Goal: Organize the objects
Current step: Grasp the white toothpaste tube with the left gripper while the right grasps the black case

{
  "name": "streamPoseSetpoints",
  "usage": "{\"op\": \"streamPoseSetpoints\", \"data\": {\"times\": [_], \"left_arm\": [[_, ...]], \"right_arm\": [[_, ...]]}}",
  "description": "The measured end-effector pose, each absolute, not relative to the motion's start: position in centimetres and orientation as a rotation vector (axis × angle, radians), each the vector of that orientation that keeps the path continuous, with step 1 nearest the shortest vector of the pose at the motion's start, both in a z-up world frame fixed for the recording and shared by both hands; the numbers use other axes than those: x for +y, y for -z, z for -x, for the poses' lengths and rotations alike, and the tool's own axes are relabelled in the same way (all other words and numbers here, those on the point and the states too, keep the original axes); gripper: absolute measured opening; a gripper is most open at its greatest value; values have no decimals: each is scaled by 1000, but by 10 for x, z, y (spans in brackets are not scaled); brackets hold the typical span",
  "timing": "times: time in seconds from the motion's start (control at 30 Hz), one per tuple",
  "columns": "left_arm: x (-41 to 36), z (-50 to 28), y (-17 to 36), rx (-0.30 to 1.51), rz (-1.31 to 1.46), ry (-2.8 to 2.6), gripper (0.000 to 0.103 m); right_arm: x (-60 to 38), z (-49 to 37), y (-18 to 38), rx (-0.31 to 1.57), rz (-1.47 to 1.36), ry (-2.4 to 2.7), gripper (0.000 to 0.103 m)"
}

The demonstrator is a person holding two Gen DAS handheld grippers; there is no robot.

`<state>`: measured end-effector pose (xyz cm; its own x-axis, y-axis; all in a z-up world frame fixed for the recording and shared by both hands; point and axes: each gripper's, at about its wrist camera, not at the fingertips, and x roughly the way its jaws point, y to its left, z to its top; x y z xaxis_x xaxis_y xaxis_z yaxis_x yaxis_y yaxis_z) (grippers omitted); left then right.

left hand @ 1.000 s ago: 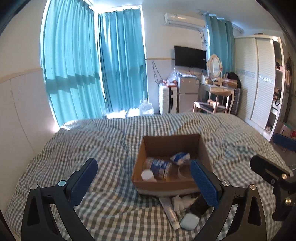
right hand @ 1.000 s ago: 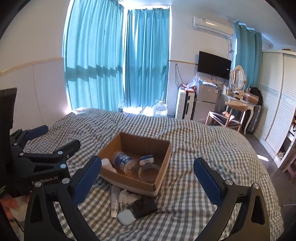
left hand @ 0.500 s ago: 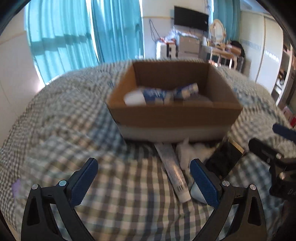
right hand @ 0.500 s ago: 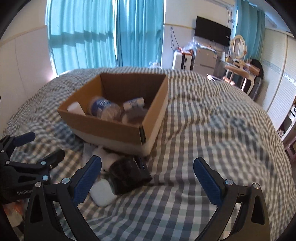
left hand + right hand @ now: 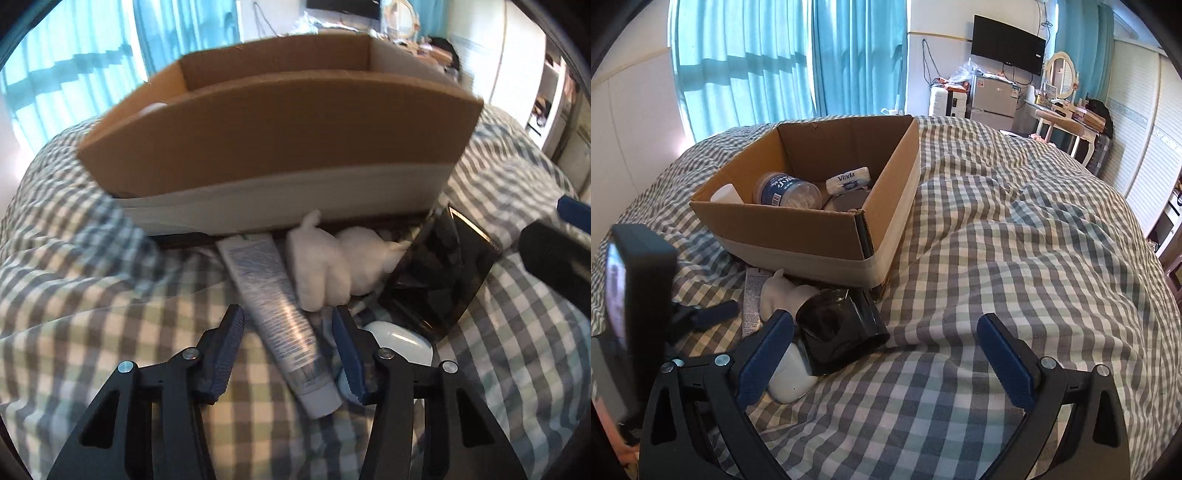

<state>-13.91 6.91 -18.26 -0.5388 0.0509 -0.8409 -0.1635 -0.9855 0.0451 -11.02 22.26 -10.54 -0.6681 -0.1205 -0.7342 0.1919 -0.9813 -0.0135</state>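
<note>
A grey tube (image 5: pixel 280 314) lies on the checked bedcover (image 5: pixel 92 295) in front of the cardboard box (image 5: pixel 280 147). My left gripper (image 5: pixel 288 352) is low over it, jaws closing with the tube between them; the pads do not touch it. Beside the tube lie a white fluffy lump (image 5: pixel 325 266), a glossy black pouch (image 5: pixel 436 269) and a small white case (image 5: pixel 402 343). My right gripper (image 5: pixel 886 362) stands wide open just right of the black pouch (image 5: pixel 842 332) and the white case (image 5: pixel 790 373), holding nothing. The box (image 5: pixel 798 236) holds a blue-labelled jar (image 5: pixel 786 188) and a tissue pack (image 5: pixel 847 181).
The left tool's body (image 5: pixel 639 288) fills the left edge of the right wrist view. To the right of the box the bedcover (image 5: pixel 1015 258) is rumpled. Curtains, a fridge (image 5: pixel 993 99) and a dressing table (image 5: pixel 1060 114) stand beyond the bed.
Both grippers have come down close to the bed in front of the box. The left jaws have narrowed from wide open to either side of the tube. The right jaws stayed wide.
</note>
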Motion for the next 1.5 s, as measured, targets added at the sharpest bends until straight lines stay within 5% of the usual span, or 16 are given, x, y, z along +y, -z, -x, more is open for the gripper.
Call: {"op": "streamPoseSetpoints", "data": {"times": [0.13, 0.2, 0.4, 0.7, 1.0, 1.13, 1.5], "left_arm": [[70, 143, 191, 154, 1454, -2639, 50], [68, 139, 190, 131, 1441, -2630, 29], [62, 116, 177, 57, 1406, -2619, 24], [45, 87, 140, 25, 1354, -2671, 23], [16, 99, 136, 27, 1366, -2721, 23], [1, 103, 134, -7, 1384, -2714, 23], [-9, 92, 133, -28, 1370, -2716, 23]], "right_arm": [[224, 112, 109, 102, -1205, 2714, 100], [226, 113, 110, 81, -1214, 2711, 100], [227, 111, 111, 72, -1220, 2706, 100], [193, 118, 124, 270, -1282, 2614, 100], [177, 151, 157, 250, -1459, 2539, 99], [176, 150, 163, 267, -1479, 2526, 78], [175, 112, 146, 273, -1323, 2574, 78]]}}
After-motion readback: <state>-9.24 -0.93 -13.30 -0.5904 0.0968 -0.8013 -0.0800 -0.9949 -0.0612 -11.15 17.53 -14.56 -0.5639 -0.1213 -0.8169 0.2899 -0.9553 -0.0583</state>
